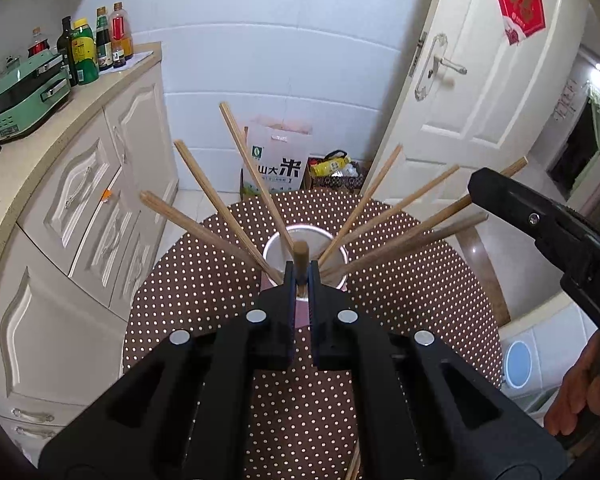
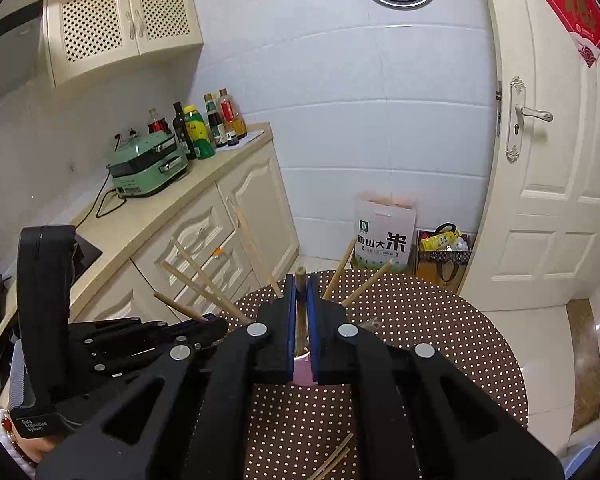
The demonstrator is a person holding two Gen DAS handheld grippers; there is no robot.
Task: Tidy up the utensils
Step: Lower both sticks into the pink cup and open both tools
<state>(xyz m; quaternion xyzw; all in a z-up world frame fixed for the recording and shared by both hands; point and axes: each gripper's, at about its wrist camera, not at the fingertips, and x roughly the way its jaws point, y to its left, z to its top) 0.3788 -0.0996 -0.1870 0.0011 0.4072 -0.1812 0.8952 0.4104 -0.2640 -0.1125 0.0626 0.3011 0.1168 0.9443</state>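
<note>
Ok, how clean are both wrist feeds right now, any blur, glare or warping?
Left wrist view: sharp on the left gripper and its chopstick; strong fisheye bend on the door, dark vignette corners. Right wrist view: sharp on the right gripper; glare on the floor; the cabinets curve.

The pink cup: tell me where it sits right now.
In the left wrist view, the pink cup stands mid-frame on the dotted tablecloth, just beyond the left gripper, with chopsticks fanning out of it.
</note>
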